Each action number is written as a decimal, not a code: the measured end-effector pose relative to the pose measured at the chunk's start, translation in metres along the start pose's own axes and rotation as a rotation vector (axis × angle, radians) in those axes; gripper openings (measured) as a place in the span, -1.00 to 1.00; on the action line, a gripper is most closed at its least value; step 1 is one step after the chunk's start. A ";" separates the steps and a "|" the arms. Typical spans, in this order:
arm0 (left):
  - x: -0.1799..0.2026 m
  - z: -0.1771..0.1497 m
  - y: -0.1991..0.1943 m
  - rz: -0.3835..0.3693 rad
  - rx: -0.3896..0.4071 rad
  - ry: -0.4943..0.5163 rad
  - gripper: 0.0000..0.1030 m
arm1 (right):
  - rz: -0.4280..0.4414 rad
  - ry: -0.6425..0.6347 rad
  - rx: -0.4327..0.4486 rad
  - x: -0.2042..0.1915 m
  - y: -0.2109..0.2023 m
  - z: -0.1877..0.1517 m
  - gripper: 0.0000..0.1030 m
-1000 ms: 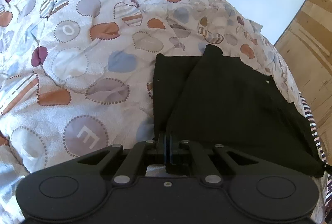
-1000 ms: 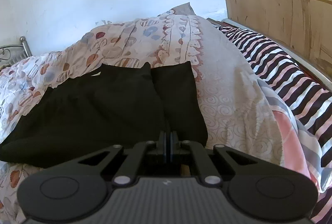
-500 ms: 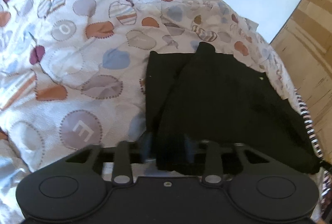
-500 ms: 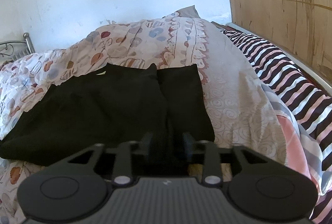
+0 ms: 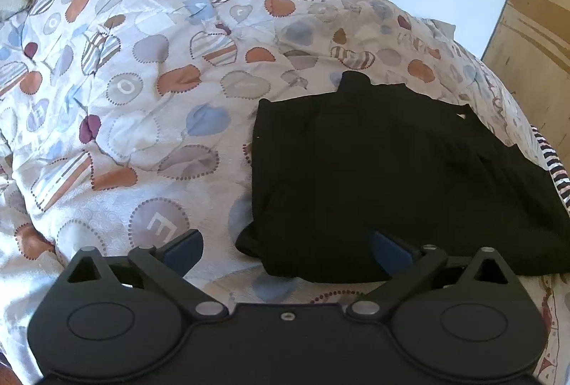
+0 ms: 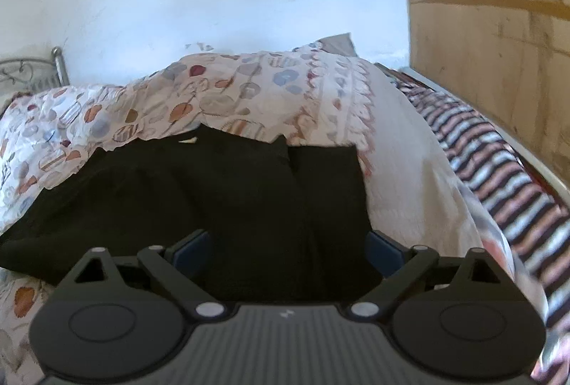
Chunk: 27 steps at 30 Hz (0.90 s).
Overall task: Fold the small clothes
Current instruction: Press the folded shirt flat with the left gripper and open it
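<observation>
A black garment (image 5: 392,178) lies folded flat on a heart-patterned quilt (image 5: 135,121). My left gripper (image 5: 286,251) is open, its blue-padded fingers spread on either side of the garment's near left corner, holding nothing. In the right wrist view the same black garment (image 6: 221,199) lies on the quilt (image 6: 399,171). My right gripper (image 6: 286,251) is open too, its fingers apart over the garment's near right edge. A small pale label (image 6: 188,141) shows at the garment's far edge.
A white wall (image 6: 213,0) rises behind the bed. A wooden panel (image 6: 498,46) stands on the right. A striped blanket (image 6: 498,178) runs along the bed's right side. A metal bed frame (image 6: 35,71) shows at far left.
Both grippers were shut on the garment's near edge, then opened and let it go. Both have drawn back and risen a little; the garment now lies flat.
</observation>
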State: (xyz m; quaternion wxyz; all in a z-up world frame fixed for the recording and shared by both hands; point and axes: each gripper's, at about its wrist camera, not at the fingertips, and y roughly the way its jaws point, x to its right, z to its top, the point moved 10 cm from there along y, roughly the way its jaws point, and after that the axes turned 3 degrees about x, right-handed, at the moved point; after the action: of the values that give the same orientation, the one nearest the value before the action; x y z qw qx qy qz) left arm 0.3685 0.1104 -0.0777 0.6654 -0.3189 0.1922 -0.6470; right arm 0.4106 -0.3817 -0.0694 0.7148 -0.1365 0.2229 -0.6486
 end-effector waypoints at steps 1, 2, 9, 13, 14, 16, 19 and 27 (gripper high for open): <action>0.000 0.000 -0.001 0.003 0.003 -0.002 0.99 | 0.007 -0.014 -0.007 -0.004 0.006 0.005 0.94; 0.001 -0.002 0.000 0.007 0.002 -0.004 0.99 | 0.011 -0.026 -0.012 -0.009 0.011 0.009 0.96; -0.008 -0.012 -0.001 0.097 -0.025 -0.029 0.99 | 0.033 -0.089 -0.062 -0.041 0.046 0.005 1.00; -0.012 -0.014 -0.008 0.121 -0.016 -0.025 0.99 | -0.080 -0.178 -0.117 -0.038 0.074 -0.009 1.00; -0.013 -0.014 -0.010 0.124 -0.013 -0.027 0.99 | -0.121 -0.176 -0.113 -0.032 0.077 -0.009 1.00; -0.014 -0.014 -0.012 0.128 -0.010 -0.028 0.99 | -0.177 -0.129 -0.098 -0.019 0.077 -0.007 1.00; -0.013 -0.013 -0.016 0.118 -0.004 -0.029 0.99 | -0.242 -0.051 -0.069 0.001 0.067 -0.004 1.00; -0.004 -0.022 -0.024 0.029 0.027 -0.109 0.99 | -0.192 0.037 0.009 -0.009 0.011 -0.006 1.00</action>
State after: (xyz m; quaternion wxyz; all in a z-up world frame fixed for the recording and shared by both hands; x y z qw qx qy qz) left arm 0.3354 0.1110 -0.0779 0.6884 -0.3417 0.1516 -0.6216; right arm 0.4170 -0.3713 -0.0791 0.6459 -0.1420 0.2193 -0.7174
